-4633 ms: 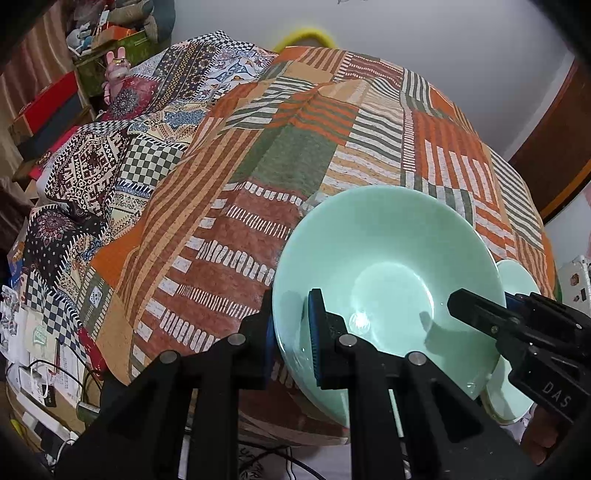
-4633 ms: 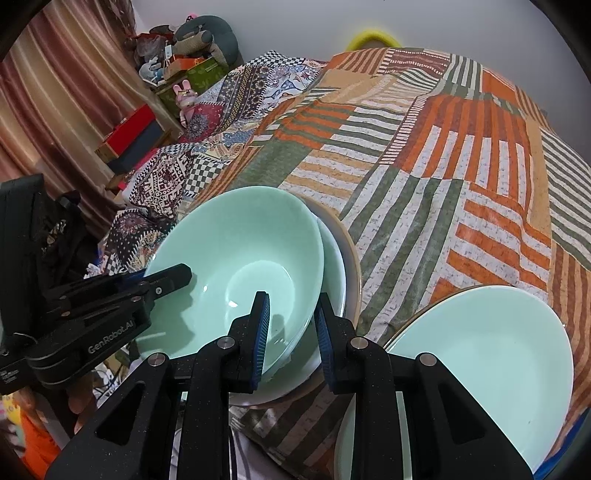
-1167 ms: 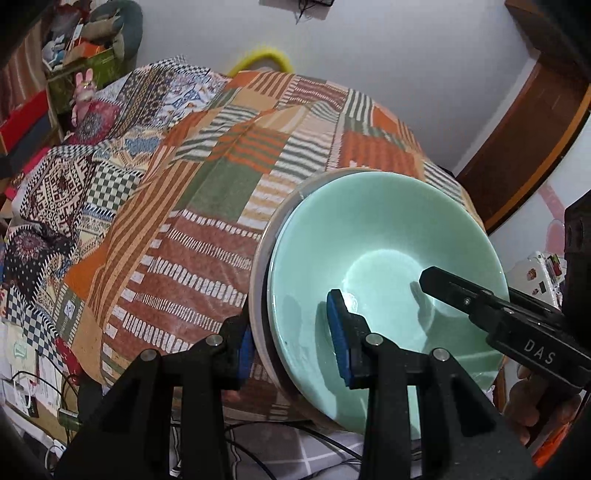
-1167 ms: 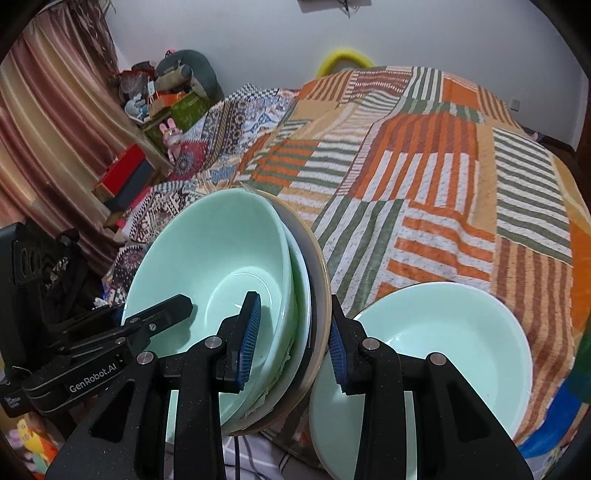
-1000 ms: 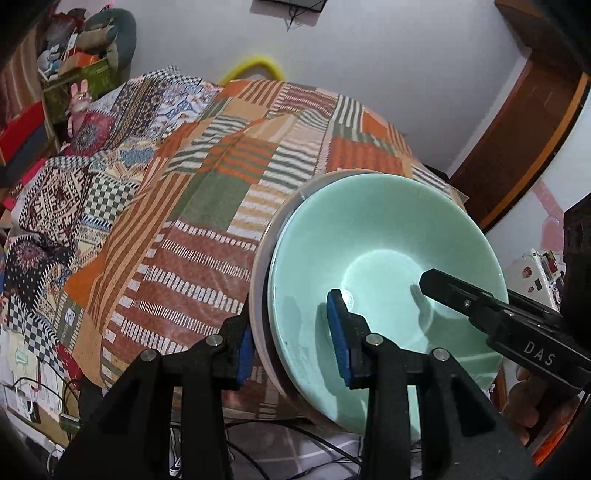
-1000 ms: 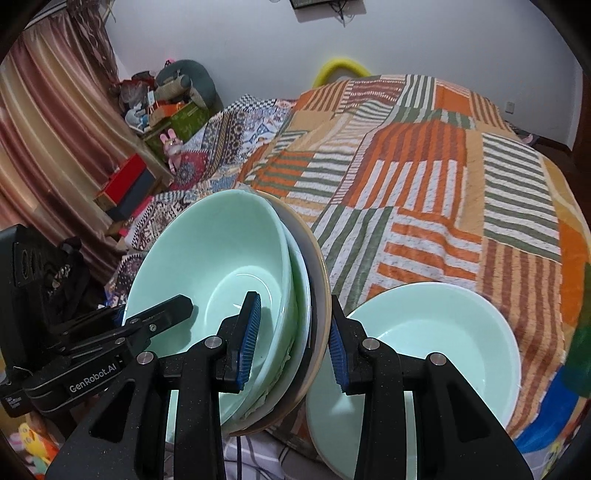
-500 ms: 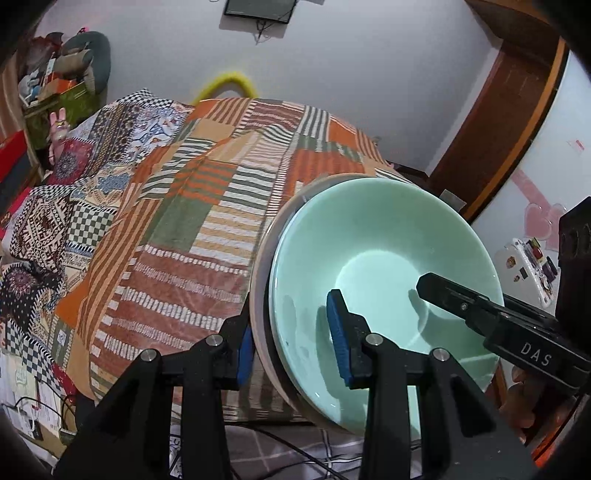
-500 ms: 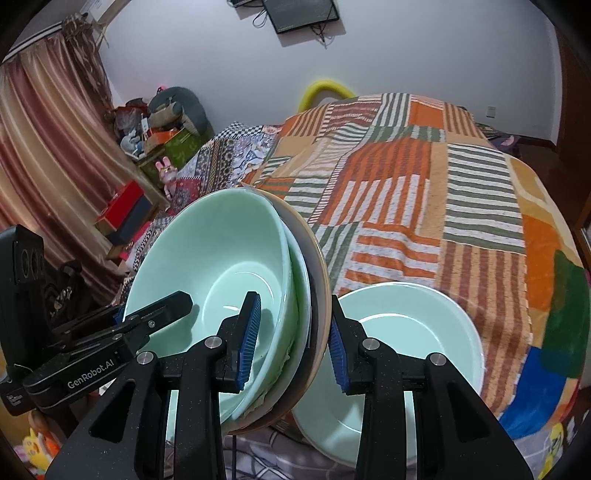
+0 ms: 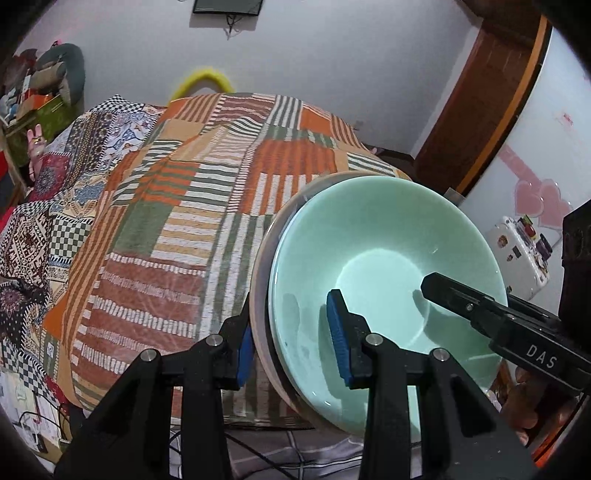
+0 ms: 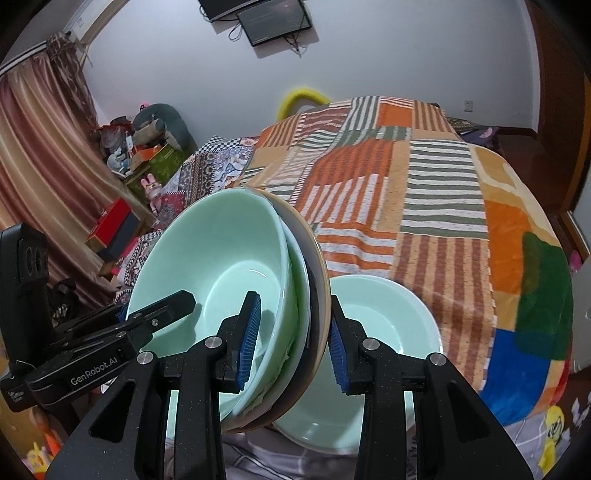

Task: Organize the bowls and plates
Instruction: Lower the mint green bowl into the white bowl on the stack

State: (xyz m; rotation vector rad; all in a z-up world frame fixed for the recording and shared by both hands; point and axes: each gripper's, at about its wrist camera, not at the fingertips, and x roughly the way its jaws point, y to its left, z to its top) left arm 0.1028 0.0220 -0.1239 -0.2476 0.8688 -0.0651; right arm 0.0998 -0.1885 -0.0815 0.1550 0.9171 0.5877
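Observation:
A stack of dishes is held in the air above the patchwork bed: a mint green bowl (image 9: pixel 384 266) on top, with a plate and a tan-rimmed plate (image 9: pixel 260 295) under it. My left gripper (image 9: pixel 290 332) is shut on the stack's left rim. My right gripper (image 10: pixel 293 328) is shut on the opposite rim, one finger inside the bowl (image 10: pixel 218 258), the other under the tan plate (image 10: pixel 320 273). A second mint green bowl (image 10: pixel 384 321) lies on the bed's near edge, below and right of the stack. Each gripper shows in the other's view.
The bed is covered by a striped patchwork blanket (image 10: pixel 424 192). Boxes and soft toys (image 10: pixel 147 147) are piled at the left by a curtain. A wooden door (image 9: pixel 491 99) stands at the right. A screen (image 10: pixel 273 18) hangs on the far wall.
Both grippers have closed on the stack and lifted it off the bed, and the bed now sits lower and farther away. The second bowl stays on the bed.

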